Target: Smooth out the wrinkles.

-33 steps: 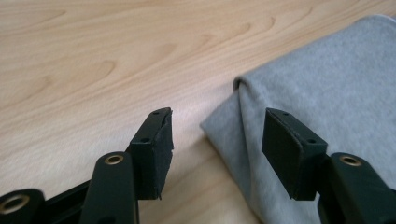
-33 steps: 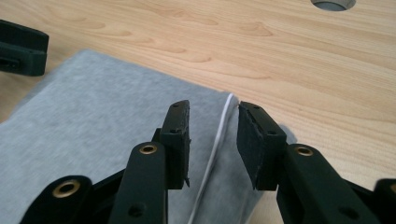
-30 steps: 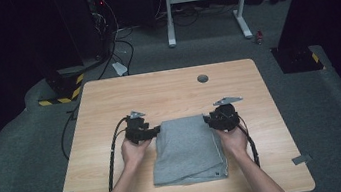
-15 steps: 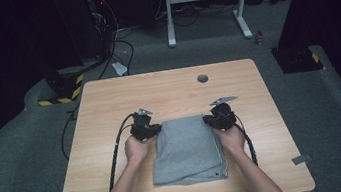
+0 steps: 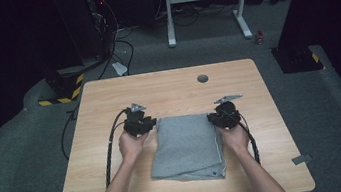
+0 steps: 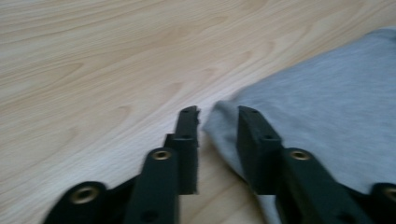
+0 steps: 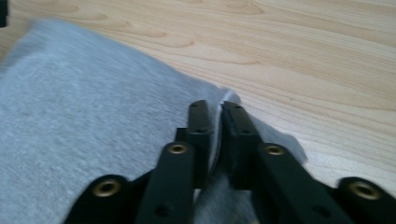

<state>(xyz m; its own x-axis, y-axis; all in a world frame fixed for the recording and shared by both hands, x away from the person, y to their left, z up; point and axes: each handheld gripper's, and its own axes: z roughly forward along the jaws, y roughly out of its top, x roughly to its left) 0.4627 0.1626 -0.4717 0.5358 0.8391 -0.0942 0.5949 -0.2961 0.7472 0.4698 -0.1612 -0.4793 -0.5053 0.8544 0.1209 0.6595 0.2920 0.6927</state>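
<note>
Folded grey cloth (image 5: 187, 146) at table (image 5: 167, 84) centre. Left gripper (image 6: 217, 122) at its 10 o'clock corner, jaws just opened, cloth corner loose between. Right gripper (image 7: 215, 116) (2 o'clock corner) pinches cloth, jaws easing.

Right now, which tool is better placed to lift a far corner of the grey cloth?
Right tool: its jaws pinch the grey cloth corner. Left tool jaws stand open around its corner.
</note>
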